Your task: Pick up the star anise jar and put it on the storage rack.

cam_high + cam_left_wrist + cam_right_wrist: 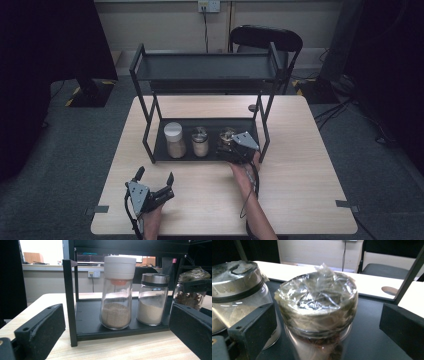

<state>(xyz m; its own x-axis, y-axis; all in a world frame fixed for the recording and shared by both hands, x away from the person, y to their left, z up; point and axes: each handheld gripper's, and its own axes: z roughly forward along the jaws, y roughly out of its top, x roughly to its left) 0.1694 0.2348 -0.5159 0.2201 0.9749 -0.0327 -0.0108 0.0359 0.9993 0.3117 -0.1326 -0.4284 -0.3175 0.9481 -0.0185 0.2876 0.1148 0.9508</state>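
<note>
A black two-tier rack stands on the wooden table, with three jars in a row on its lower shelf. At the left is a white-lidded jar of brown powder, in the middle a steel-lidded jar of pale powder. At the right is a jar capped with crumpled clear film and holding dark brown pieces. My right gripper is open, one jaw on each side of that film-capped jar with a gap at both sides. Near the table's front left, my left gripper rests open with nothing between its jaws, facing the rack.
The rack's upper shelf overhangs the jars, and its posts frame the lower shelf. A black chair stands behind the table. A small dark disc lies on the table behind the rack. Bare wood stretches in front of the rack.
</note>
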